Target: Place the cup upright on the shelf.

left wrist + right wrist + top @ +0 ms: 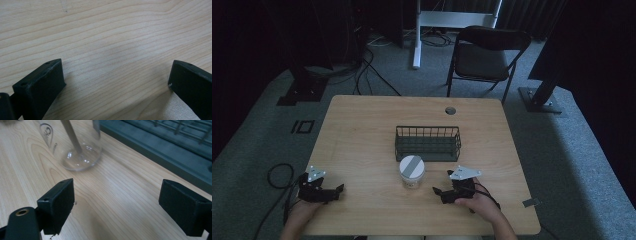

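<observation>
While both grippers (339, 190) (438, 192) gape empty, the jar (412, 171) stands between them, nearer the right

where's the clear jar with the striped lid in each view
high view: the jar stands at table centre, just in front of the wire basket, between the two grippers.
left gripper view: wood tabletop between open jaws.
right gripper view: its clear base sits upper left.
shared landmark: the basket, behind the jar.
</observation>
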Demonstrator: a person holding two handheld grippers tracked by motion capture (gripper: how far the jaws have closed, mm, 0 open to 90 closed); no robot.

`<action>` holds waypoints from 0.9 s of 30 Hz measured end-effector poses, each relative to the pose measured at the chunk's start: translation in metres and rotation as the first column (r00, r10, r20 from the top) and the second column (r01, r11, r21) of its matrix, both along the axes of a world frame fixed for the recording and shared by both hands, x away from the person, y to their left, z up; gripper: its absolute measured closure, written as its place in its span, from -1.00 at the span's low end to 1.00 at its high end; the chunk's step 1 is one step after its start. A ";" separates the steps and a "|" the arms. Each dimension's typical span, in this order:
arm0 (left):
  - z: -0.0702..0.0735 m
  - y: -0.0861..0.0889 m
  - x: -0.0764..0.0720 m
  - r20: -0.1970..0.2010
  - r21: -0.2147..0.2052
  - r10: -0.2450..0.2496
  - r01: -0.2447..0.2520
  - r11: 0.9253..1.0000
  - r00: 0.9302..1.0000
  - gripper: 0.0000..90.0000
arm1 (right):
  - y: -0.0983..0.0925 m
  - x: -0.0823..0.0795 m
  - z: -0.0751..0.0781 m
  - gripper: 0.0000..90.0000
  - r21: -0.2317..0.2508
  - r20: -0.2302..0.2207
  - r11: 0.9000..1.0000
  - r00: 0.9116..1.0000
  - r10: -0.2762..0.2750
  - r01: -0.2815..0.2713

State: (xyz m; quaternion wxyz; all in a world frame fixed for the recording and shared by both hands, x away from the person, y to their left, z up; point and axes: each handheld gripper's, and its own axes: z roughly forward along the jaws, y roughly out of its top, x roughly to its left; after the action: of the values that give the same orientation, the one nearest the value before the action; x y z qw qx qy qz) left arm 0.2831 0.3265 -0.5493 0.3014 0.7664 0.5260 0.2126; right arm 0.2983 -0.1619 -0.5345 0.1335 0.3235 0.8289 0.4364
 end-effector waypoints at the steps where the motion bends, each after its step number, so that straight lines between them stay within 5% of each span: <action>1: 0.000 0.000 0.000 0.000 0.000 0.000 0.000 1.000 1.000 -0.99 | 0.002 0.000 0.000 -0.71 0.003 -0.001 1.000 1.000 0.008 -0.008; 15: 0.000 0.000 0.000 0.001 0.000 0.000 0.000 1.000 1.000 -0.99 | 0.031 0.000 0.000 -0.71 0.052 0.024 0.994 0.995 0.094 -0.095; 27: 0.000 0.000 0.000 0.000 0.000 0.000 0.000 1.000 1.000 -0.99 | 0.050 0.004 0.003 -0.71 0.078 0.043 0.992 0.994 0.096 -0.099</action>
State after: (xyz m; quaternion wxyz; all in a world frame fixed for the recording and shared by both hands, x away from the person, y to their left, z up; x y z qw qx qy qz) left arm 0.2831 0.3265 -0.5493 0.3016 0.7664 0.5258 0.2126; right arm 0.3018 -0.1119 -0.5315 0.1151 0.2792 0.8227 0.4816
